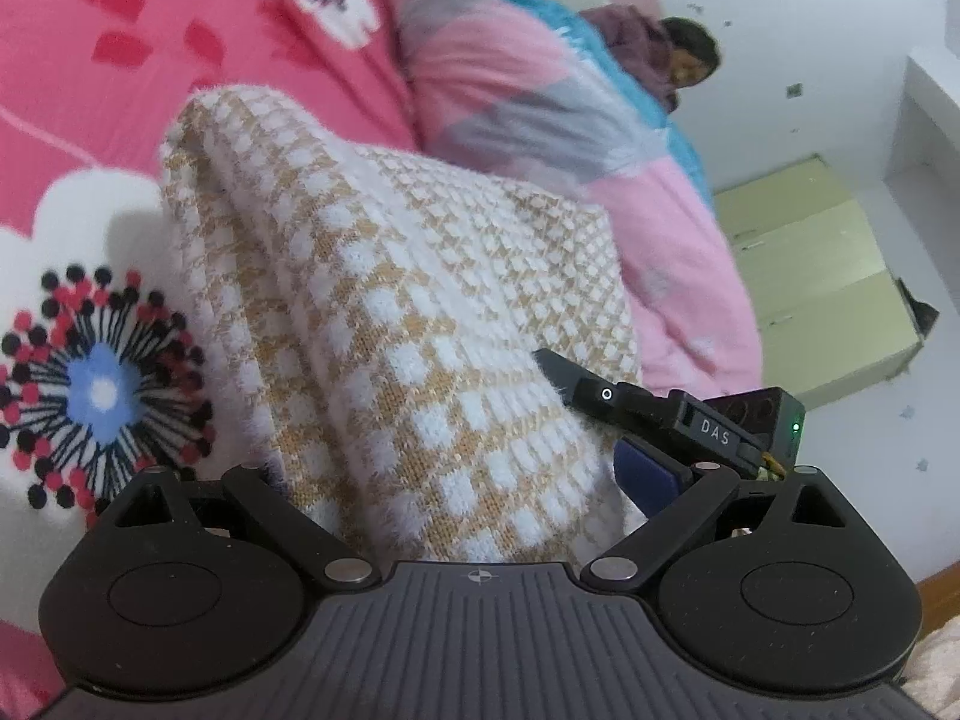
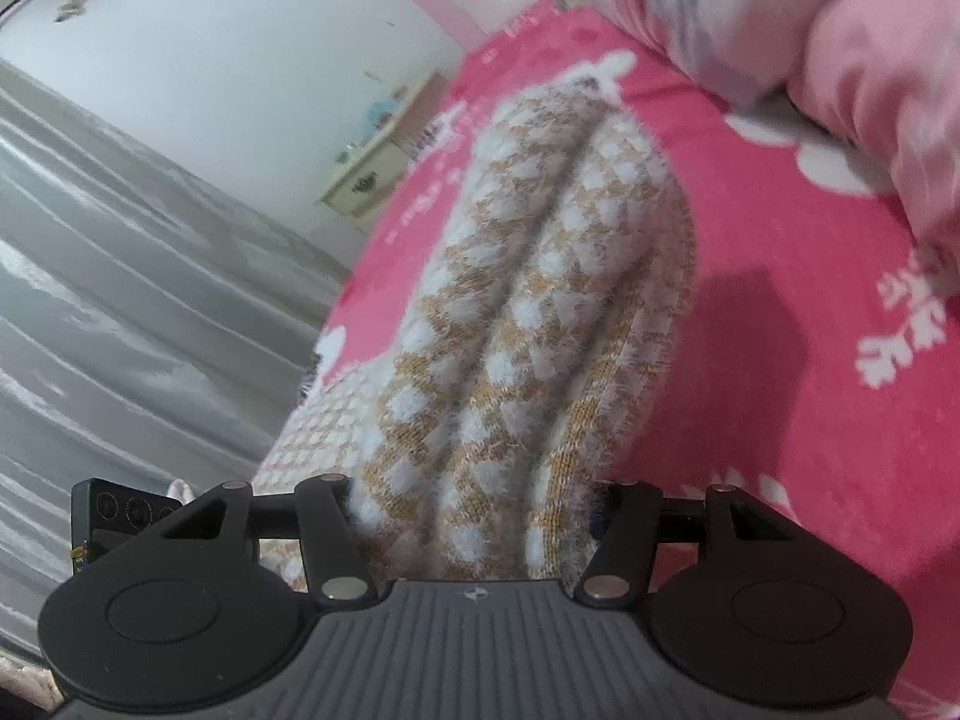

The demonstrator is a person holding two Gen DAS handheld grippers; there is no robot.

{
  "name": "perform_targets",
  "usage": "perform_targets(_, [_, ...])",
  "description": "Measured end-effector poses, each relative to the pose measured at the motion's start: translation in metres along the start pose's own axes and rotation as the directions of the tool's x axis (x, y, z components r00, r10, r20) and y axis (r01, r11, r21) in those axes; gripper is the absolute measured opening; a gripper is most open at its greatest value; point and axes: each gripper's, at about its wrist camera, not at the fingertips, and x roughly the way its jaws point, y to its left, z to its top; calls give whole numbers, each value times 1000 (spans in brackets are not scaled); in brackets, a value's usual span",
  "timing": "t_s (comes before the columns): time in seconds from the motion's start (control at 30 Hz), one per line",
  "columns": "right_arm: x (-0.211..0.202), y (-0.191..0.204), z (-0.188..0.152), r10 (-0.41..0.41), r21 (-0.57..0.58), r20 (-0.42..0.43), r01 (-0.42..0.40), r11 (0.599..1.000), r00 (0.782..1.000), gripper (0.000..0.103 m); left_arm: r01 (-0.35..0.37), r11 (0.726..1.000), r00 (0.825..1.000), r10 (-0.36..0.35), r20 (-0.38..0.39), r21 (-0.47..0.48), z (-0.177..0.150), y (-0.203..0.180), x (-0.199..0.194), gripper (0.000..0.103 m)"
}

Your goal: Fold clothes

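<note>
The right gripper (image 2: 474,510) is pinching a bunched fold of the fuzzy white and tan checked knit garment (image 2: 528,312). The cloth fills the gap between its black arms, and the fingertips are hidden under it. The left gripper (image 1: 456,480) has its arms spread wide, and the same knit cloth (image 1: 390,300) lies thick between them. Its fingertips are buried too, so it seems to be holding the cloth, but I cannot tell for sure.

In the right wrist view the garment is a long hanging strip. It runs from the gripper away toward the far edge of the bright pink bed cover with white flowers (image 2: 780,360). Two deep folds run along its length. Its far end touches the bed cover near the middle.

In the left wrist view the cloth rises like a tent. Its ridge points up and away to the left, over the big white flower with the blue middle (image 1: 102,390). The knit looks soft and hairy, with small white squares on tan.

A rolled pink, grey and blue quilt (image 1: 540,120) lies along the far side of the bed.
</note>
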Motion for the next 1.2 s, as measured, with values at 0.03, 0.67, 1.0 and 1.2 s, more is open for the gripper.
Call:
perform_targets(0.03, [-4, 7, 1, 5, -15, 10, -5, 1000, 1000, 61, 6, 1000, 1000, -6, 11, 11, 0, -5, -5, 96])
perform_targets(0.67, [-9, 132, 23, 119, -225, 27, -110, 968, 993, 61, 0, 995, 957, -28, 287, 97, -4, -53, -111, 95])
perform_targets(1.0, [46, 277, 28, 141, -312, -59, -152, 938, 988, 61, -99, 995, 856, 89, 509, -8, 3, -58, -227, 89])
perform_targets(1.2, [92, 361, -11, 236, -362, -81, -249, 898, 968, 62, -265, 963, 784, 242, 571, -45, -1, -68, -316, 89])
